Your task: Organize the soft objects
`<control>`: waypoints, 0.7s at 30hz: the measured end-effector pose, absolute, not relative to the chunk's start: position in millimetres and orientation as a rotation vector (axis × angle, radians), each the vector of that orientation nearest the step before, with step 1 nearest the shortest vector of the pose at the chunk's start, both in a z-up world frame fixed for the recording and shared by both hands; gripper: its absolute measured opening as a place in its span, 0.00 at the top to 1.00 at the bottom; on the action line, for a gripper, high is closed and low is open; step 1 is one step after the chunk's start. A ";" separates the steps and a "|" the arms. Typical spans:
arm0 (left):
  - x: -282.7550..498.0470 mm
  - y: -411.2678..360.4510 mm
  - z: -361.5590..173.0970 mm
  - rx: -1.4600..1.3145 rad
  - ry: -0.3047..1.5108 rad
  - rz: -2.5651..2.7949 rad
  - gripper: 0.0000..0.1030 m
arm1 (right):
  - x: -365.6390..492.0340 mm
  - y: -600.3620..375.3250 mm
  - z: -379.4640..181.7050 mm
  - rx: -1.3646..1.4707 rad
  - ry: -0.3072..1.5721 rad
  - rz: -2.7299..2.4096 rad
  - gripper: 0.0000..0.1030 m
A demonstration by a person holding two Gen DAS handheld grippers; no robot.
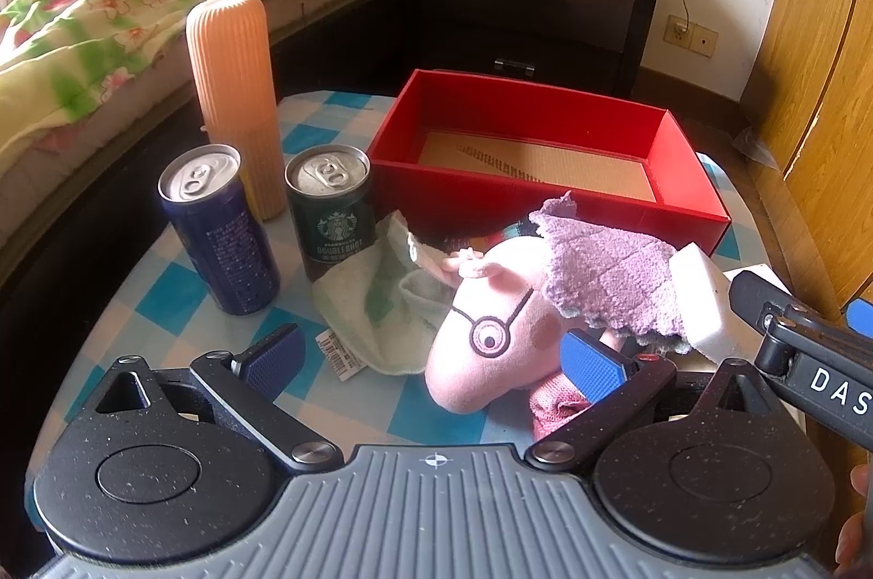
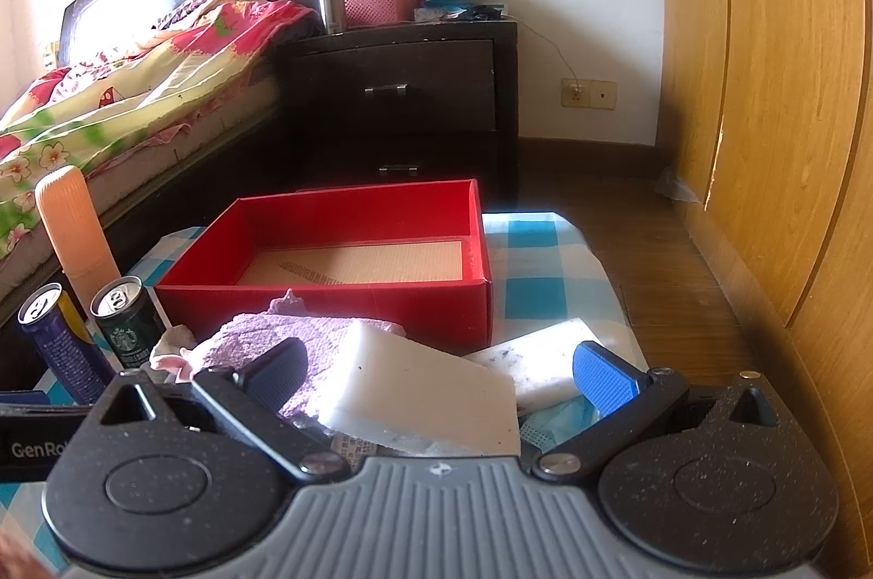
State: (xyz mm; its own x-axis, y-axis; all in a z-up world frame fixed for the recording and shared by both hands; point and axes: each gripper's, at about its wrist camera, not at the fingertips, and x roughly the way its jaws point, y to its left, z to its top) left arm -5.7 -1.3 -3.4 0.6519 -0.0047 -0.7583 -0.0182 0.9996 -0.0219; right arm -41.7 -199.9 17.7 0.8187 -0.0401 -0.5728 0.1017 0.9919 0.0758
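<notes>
- on the checked tablecloth (image 1: 163, 300), at about 1 o'clock from the left gripper (image 1: 431, 358), the red box (image 1: 545, 197) sat with nothing in it but its tan liner, so by my reading no soft thing had been put away yet.
- the left gripper's fingers stood wide apart and held nothing; the pink pig plush (image 1: 491, 339) lay at 12 o'clock just ahead, its body reaching in beside the right-hand pad.
- a purple cloth (image 1: 605, 273) was draped over the plush's upper side, and a pale green cloth (image 1: 382, 300) lay at 11 o'clock, touching the plush and resting against the green can (image 1: 333, 208).
- the right gripper (image 2: 436, 377) was spread wide too, gripping nothing; the white sponge (image 2: 425, 393) sat between its fingers at 12 o'clock, though the pads looked clear of it.
- a second white sponge (image 2: 545, 360), marked with dark specks, lay at 1 o'clock, just beside the right pad and near the box's front wall.
- the hard things stood apart at 10 o'clock in the left wrist view: the blue can (image 1: 218, 230), the green can, and the ribbed orange bottle (image 1: 234, 93) behind them, all upright.
- judging from this, the whole job was left: plush, both cloths and both sponges remained outside the box, with the nearer sponge the likeliest first pick.
</notes>
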 end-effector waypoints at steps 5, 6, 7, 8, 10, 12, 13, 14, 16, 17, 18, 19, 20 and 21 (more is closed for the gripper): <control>-9.8 4.6 -4.2 -0.046 0.854 -0.010 0.07 | -41.8 -200.9 18.3 0.104 0.606 -0.074 0.18; -12.2 7.2 -5.7 -0.056 0.846 -0.013 0.07 | -41.8 -201.4 18.6 0.106 0.606 -0.074 0.18; -14.4 10.0 -7.7 -0.059 0.855 -0.014 0.07 | -42.0 -201.7 19.1 0.107 0.606 -0.072 0.18; -15.8 11.8 -9.8 -0.055 0.859 -0.012 0.07 | -42.4 -202.0 19.7 0.108 0.605 -0.068 0.18; -19.9 15.3 -14.0 -0.066 0.887 -0.023 0.07 | -43.8 -203.2 20.8 0.107 0.601 -0.063 0.18; -26.0 17.2 -18.9 -0.066 0.910 -0.031 0.07 | -44.3 -205.3 21.8 0.109 0.605 -0.058 0.18; -29.1 17.3 -20.7 -0.066 0.922 -0.039 0.07 | -44.8 -206.8 22.0 0.114 0.607 -0.057 0.18; -32.3 17.3 -22.0 -0.067 0.935 -0.051 0.07 | -45.2 -207.7 21.9 0.117 0.610 -0.055 0.18; -38.9 16.4 -25.7 -0.030 0.949 -0.058 0.07 | -45.8 -208.6 21.2 0.115 0.616 -0.049 0.18; -43.3 15.5 -28.0 -0.010 0.958 -0.066 0.07 | -46.4 -208.9 20.8 0.111 0.619 -0.047 0.18; -47.2 14.4 -29.8 -0.007 0.962 -0.080 0.07 | -46.8 -209.2 20.1 0.107 0.624 -0.042 0.18; -48.8 14.2 -33.4 0.031 0.968 -0.071 0.07 | -47.0 -209.5 19.2 0.102 0.632 -0.034 0.18; -51.7 13.5 -37.4 0.049 0.981 -0.074 0.07 | -47.5 -209.7 18.1 0.097 0.640 -0.028 0.18; -53.5 13.4 -42.1 0.073 0.998 -0.072 0.07 | -48.3 -209.8 16.9 0.093 0.645 -0.026 0.18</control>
